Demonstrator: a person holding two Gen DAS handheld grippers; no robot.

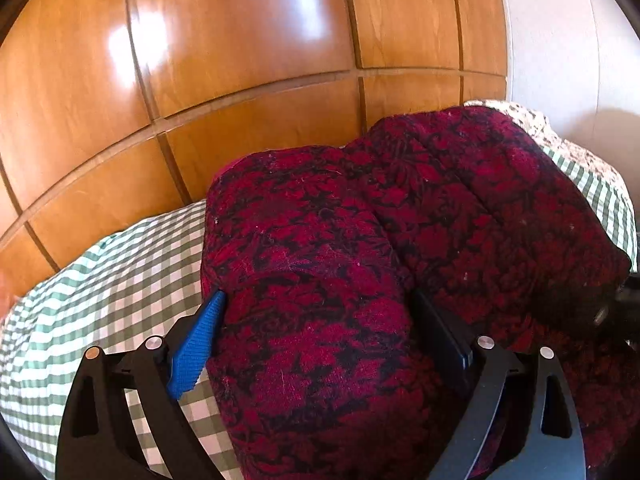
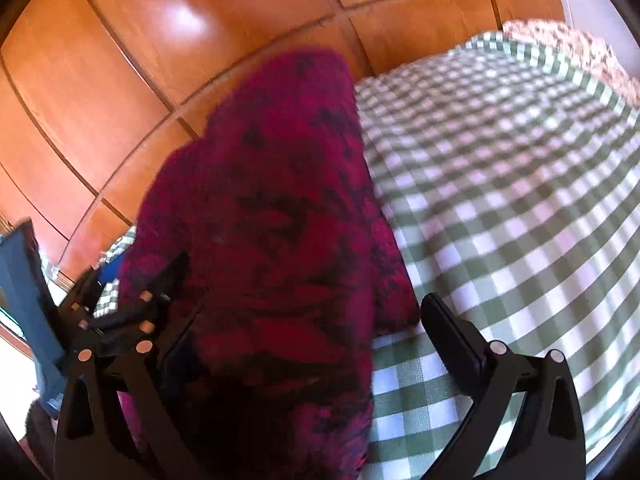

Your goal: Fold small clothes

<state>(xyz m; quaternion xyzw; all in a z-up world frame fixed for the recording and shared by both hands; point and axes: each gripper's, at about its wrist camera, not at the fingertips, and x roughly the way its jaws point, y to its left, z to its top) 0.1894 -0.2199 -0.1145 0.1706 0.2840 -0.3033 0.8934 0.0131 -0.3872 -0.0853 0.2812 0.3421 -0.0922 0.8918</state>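
A red and black patterned garment (image 1: 320,240) lies bunched in thick folds on a green and white checked bedspread (image 1: 120,280). My left gripper (image 1: 318,294) is open, its blue pad (image 1: 196,344) and dark finger (image 1: 440,332) flanking one fold that bulges up between them. In the blurred right wrist view the garment (image 2: 260,220) rises in a mound over the left side. My right gripper (image 2: 316,300) is open too. Its right finger (image 2: 452,340) rests free over the bedspread (image 2: 520,200), and cloth hides its left finger. The left gripper (image 2: 120,300) shows at the left edge.
Glossy wooden wardrobe panels (image 1: 240,60) stand close behind the bed. A floral cloth (image 1: 560,136) lies at the bed's far right corner, against a white wall (image 1: 560,40). Bare checked bedspread stretches to the right of the garment in the right wrist view.
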